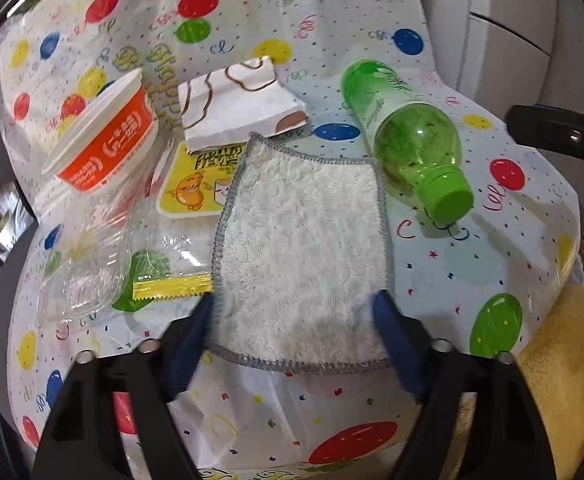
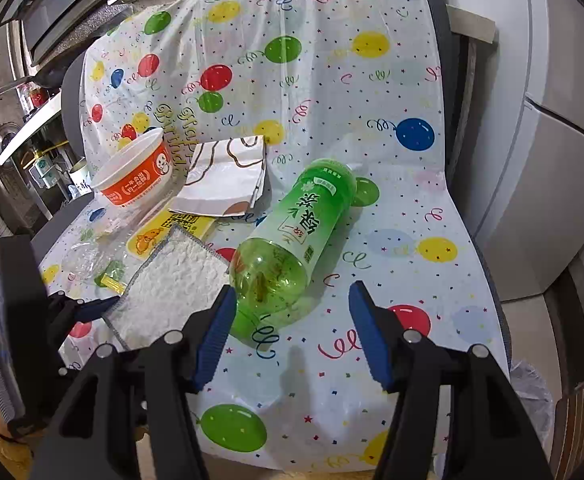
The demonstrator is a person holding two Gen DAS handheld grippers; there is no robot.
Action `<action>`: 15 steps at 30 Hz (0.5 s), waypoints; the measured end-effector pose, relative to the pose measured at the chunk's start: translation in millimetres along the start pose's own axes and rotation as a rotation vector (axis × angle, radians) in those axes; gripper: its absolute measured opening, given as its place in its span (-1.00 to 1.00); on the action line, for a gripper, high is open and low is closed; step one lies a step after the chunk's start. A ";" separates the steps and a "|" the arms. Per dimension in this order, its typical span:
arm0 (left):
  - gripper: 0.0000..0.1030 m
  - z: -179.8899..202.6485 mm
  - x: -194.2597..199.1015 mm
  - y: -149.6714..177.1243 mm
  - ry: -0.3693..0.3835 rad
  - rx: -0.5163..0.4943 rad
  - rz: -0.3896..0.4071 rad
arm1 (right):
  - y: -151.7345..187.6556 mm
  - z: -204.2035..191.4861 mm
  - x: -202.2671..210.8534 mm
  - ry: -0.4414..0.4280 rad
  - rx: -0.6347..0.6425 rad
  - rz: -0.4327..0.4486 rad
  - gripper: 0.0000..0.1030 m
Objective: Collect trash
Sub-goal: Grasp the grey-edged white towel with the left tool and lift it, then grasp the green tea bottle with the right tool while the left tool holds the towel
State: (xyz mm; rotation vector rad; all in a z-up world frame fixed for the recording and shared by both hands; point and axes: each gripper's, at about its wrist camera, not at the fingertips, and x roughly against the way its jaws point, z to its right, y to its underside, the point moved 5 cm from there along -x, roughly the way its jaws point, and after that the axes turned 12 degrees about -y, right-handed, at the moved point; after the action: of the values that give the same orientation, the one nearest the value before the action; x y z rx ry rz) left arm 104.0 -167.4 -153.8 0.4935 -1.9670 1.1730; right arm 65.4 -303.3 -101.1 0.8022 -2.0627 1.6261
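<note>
the green bottle (image 2: 292,240) is seen lying on its side on the balloon-print cover (image 2: 371,80), cap end toward the right tongs (image 2: 292,324). those tongs are held partly open and empty; the bottle's neck sits just beside the left pad, not squarely between the 2 pads. an off-centre closure could roll the round bottle away or squirt it out. just beside it lies the white cloth (image 1: 303,240), its near end bracketed by the left tongs (image 1: 295,332), which are partly open, the pads at its edges; whether it is pinched cannot be told. farther off are seen an orange cup (image 1: 104,148), a folded wrapper (image 1: 240,100), a yellow packet (image 1: 192,188) and clear plastic (image 1: 88,264). dragging the cloth could snag the loose cover and shift these.
</note>
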 end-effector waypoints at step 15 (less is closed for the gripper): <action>-0.80 -76.1 65.6 -30.5 0.072 0.270 0.173 | -13.2 -3.9 -19.0 0.003 -0.012 -0.025 0.24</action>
State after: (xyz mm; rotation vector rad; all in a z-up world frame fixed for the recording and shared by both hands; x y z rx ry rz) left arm 115.3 -113.0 -64.7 0.4167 -1.8276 1.5558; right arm 88.2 -298.0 -102.1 0.8178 -2.0503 1.5990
